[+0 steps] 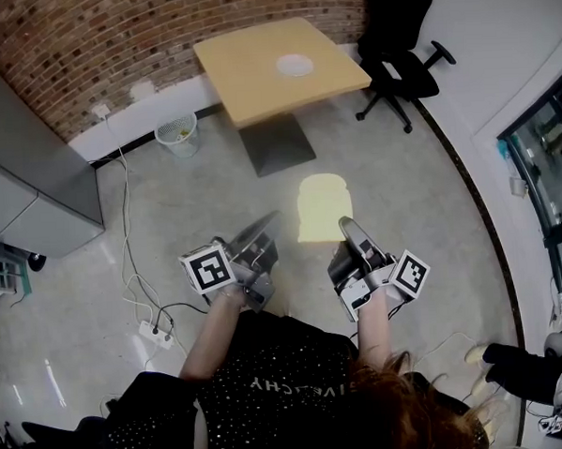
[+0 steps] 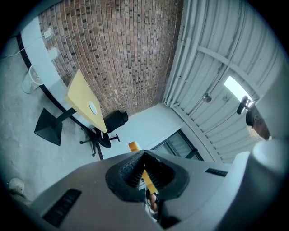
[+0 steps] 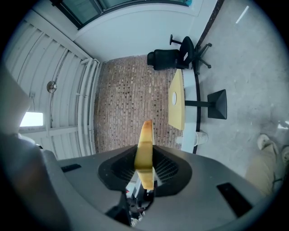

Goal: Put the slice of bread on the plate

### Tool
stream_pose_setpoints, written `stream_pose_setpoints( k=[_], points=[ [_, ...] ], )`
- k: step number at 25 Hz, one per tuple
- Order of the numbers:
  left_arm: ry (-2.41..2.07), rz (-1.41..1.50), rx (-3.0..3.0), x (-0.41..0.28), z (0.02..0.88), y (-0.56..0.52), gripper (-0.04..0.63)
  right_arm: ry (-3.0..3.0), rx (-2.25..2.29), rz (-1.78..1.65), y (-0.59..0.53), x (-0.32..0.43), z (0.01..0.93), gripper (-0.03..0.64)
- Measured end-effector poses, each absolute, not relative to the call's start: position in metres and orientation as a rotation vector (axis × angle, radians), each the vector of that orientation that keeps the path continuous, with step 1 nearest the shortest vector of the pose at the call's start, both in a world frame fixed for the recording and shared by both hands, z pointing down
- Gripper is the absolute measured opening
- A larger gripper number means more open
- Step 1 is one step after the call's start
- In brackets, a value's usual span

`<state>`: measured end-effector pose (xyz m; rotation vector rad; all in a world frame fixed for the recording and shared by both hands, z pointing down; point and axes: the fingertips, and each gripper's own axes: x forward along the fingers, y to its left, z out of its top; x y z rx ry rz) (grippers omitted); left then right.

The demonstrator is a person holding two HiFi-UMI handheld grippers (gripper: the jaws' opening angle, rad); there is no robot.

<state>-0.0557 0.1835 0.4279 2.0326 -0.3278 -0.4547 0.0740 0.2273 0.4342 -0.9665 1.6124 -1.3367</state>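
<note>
The slice of bread (image 1: 322,203) hangs flat above the floor, pale yellow with a darker crust. My right gripper (image 1: 345,227) is shut on its near edge. In the right gripper view the bread (image 3: 145,144) stands edge-on between the pads. My left gripper (image 1: 270,221) points at the slice from the left and stays just apart from it. Its jaws leave a narrow gap with nothing in it, and through that gap the bread (image 2: 133,145) shows as a thin strip. The white plate (image 1: 294,65) lies on the far wooden table (image 1: 245,71).
A black office chair (image 1: 398,44) stands to the right of the table. A white mesh bin (image 1: 178,133) sits by the brick wall. Cables and a power strip (image 1: 155,333) lie on the floor at the left, beside a grey cabinet (image 1: 25,176).
</note>
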Motion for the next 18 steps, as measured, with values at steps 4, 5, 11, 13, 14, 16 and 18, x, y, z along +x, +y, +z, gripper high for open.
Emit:
stream_pose_setpoints(
  k=[4,5,11,13,14,16,18],
  points=[
    [-0.336,-0.463,2.043,-0.050,0.425,0.168,0.011,1.622,-0.953,-1.348,0.207,0.079,0.432,0.098],
    [-0.343,-0.464,2.047,-0.047,0.421,0.158,0.011,1.626,-0.948,-1.353,0.196,0.082,0.428,0.098],
    [-0.369,-0.477,2.023,-0.034,0.419,0.107,0.011,1.644,-0.921,-1.383,0.144,0.091,0.425,0.098],
    [-0.371,-0.472,2.055,-0.029,0.418,0.091,0.011,1.642,-0.924,-1.389,0.130,0.096,0.427,0.098],
    [-0.369,-0.471,2.056,-0.026,0.419,0.084,0.011,1.638,-0.927,-1.392,0.122,0.099,0.428,0.098],
    [-0.356,-0.479,2.019,-0.018,0.418,0.071,0.011,1.630,-0.929,-1.397,0.107,0.104,0.428,0.098],
    [-0.351,-0.480,2.003,-0.013,0.417,0.055,0.011,1.626,-0.929,-1.399,0.091,0.109,0.426,0.098]
  ],
)
